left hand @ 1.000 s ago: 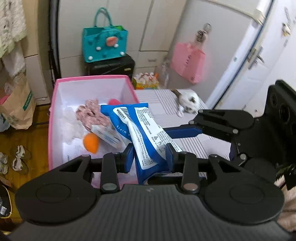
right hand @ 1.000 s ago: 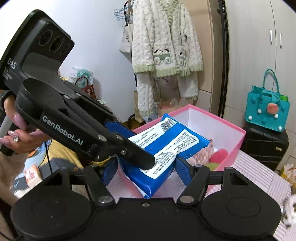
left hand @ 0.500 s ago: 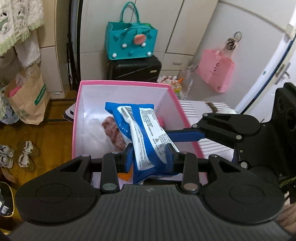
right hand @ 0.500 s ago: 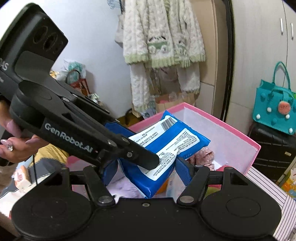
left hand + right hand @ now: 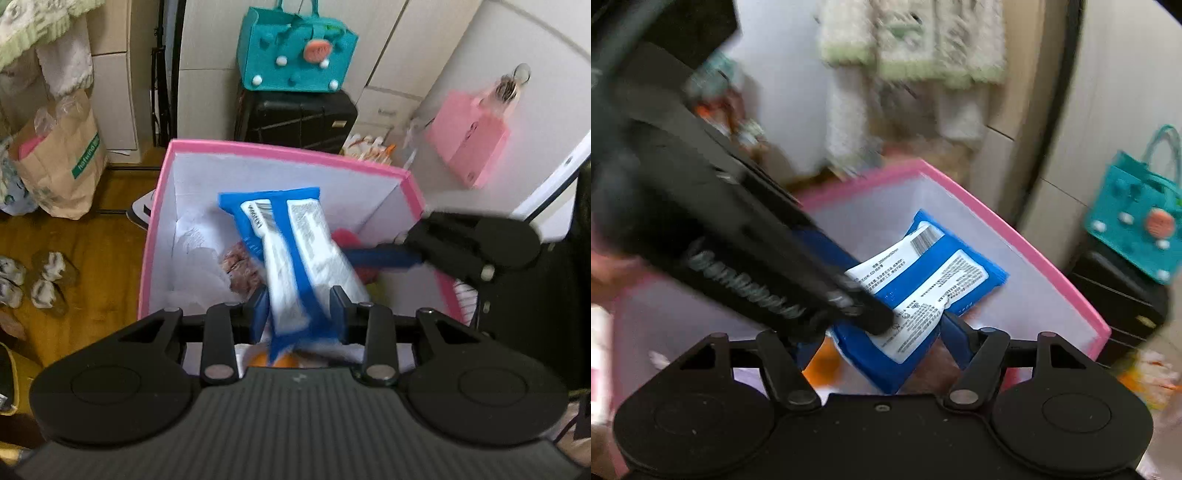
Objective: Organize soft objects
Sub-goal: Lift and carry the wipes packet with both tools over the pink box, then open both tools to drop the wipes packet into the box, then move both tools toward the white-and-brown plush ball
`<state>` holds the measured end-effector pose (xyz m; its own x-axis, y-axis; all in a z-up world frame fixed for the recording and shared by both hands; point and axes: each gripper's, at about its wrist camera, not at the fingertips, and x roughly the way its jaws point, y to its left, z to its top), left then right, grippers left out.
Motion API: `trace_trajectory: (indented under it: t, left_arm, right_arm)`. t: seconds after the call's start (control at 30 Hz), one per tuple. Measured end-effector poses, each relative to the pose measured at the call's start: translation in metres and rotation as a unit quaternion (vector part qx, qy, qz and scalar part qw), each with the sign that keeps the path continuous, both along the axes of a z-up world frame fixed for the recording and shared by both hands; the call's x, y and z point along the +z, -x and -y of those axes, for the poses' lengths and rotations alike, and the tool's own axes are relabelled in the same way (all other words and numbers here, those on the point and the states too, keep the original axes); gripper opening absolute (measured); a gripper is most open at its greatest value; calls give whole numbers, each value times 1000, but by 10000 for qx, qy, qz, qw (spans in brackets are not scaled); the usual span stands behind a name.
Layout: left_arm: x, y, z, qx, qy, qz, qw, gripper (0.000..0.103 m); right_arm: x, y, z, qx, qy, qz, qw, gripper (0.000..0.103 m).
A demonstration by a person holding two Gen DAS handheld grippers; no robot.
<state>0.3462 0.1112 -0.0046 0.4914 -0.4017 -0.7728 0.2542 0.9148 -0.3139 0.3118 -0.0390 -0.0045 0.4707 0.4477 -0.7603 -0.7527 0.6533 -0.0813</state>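
Observation:
A blue and white wipes pack (image 5: 295, 254) is held over the open pink box (image 5: 280, 149). My left gripper (image 5: 299, 310) is shut on its near end. My right gripper (image 5: 882, 339) is shut on the same pack (image 5: 923, 288) from the other side, and its blue finger (image 5: 384, 256) reaches in from the right in the left wrist view. Inside the box lie a pinkish speckled soft item (image 5: 240, 266), white crumpled material (image 5: 195, 243), a red item (image 5: 345, 238) and something orange (image 5: 820, 363) under the pack. The box rim also shows in the right wrist view (image 5: 1015, 229).
A teal felt bag (image 5: 295, 51) sits on a black suitcase (image 5: 295, 118) behind the box. A brown paper bag (image 5: 59, 155) and slippers (image 5: 33, 280) are on the wooden floor at left. A pink bag (image 5: 469, 140) hangs on the door at right. Knit sweaters (image 5: 908, 40) hang behind.
Both grippers have carried the wipes pack further over the pink box and tilted downward. The pack now hangs inside the box opening. Both views are blurred by motion.

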Motion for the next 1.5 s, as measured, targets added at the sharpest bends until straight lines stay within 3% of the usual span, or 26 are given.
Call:
trace_trajectory:
  t: [0.07,0.17,0.3,0.5,0.77,1.1,1.5]
  left_arm:
    - [-8,-3,6,-64,-201,-25,9998,30]
    - [-15,-1,8,-137,-31,-188,9997,30]
    - [-6,10,9,-169,-100,61,9998,30]
    - [18,34,3,-210,-232,359,9989,31]
    - [48,79,7,-441,-888,659,9929,39]
    - [89,151,17,-746,-1183,1041,9847,47]
    - [102,211,34,-1054,-1489,1126,9768,58]
  right_arm:
    - [-5,-1,0,-119,198,104,9997,71]
    - [-4,2,9,-211,-44,-21,9998,69]
    - [5,21,20,-240,-154,199,9994,69]
    - [27,56,40,-352,-582,162,9976,69]
    - [54,97,62,-623,-936,-87,9936,69]
    - [82,148,82,-589,-1193,-105,9911,69]
    - [93,208,99,-497,-1086,-15,9928,71]
